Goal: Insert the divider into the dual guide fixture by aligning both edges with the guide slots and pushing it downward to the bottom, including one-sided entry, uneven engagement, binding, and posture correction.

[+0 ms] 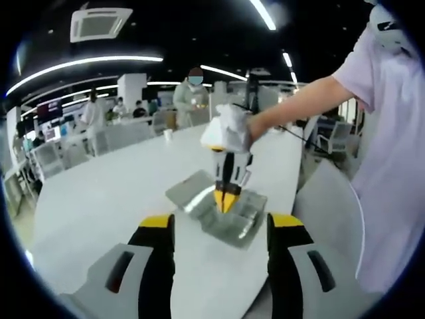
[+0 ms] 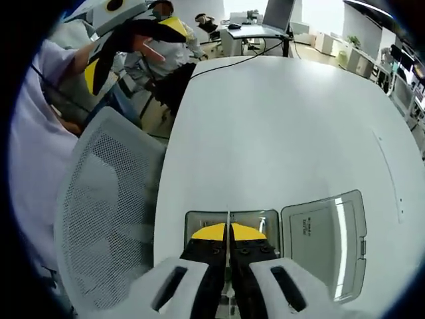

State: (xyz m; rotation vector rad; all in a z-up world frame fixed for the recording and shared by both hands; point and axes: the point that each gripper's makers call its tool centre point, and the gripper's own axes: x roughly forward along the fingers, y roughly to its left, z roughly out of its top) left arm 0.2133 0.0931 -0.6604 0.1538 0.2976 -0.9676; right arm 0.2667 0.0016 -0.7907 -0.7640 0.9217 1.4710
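Pinching the thin divider (image 2: 228, 226) edge-on between its yellow tips, the right claw (image 2: 228, 234) stands directly over the dual guide fixture (image 2: 232, 219), a shallow grey tray on the white worktop (image 2: 285, 126). Jaws are pressed together on the sheet. The fixture's clear hinged lid (image 2: 325, 239) lies flat open, touching the tray on its right side in the right gripper view. How far the divider sits in the slots I cannot tell; the claw hides the lower edge.

In the left gripper view the right claw (image 1: 226, 196) points down into the fixture (image 1: 229, 216), held by a gloved hand (image 1: 229, 129); the lid (image 1: 189, 189) lies to the left of it. The left claw (image 1: 221, 229) is spread wide, holds nothing, and hangs above the worktop (image 1: 113, 193) near the fixture, not touching it.

A grey mesh chair (image 2: 106, 212) stands at the worktop's edge. People sit at desks in the background (image 1: 189, 93).
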